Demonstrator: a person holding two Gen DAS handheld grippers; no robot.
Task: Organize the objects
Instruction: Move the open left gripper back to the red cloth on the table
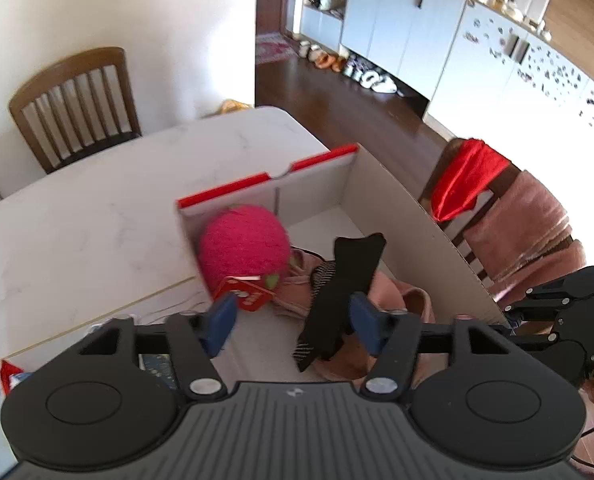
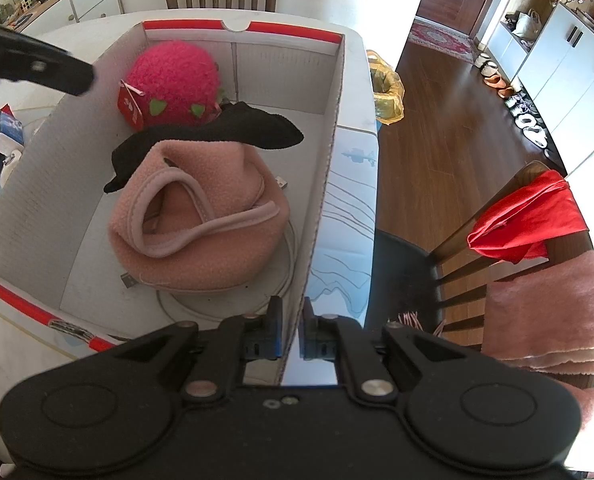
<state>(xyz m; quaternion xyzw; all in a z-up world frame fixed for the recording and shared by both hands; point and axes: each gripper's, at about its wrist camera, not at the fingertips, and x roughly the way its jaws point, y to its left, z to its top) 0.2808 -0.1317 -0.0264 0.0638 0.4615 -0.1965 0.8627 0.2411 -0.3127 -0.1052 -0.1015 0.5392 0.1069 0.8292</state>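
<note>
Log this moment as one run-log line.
left gripper: open, above black sock | right gripper: shut on white cardboard box wall | inside: pink fleece hat, red plush strawberry

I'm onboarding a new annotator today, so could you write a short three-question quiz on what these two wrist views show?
1. True or false: the right gripper is shut on the wall of the cardboard box.
2. What lies draped over the pink fleece hat? A) a red cloth B) a black sock C) a cable
3. Which end of the box holds the red plush ball: near the right gripper or far from it?

Key: 1 true; 2 B; 3 the far end.
</note>
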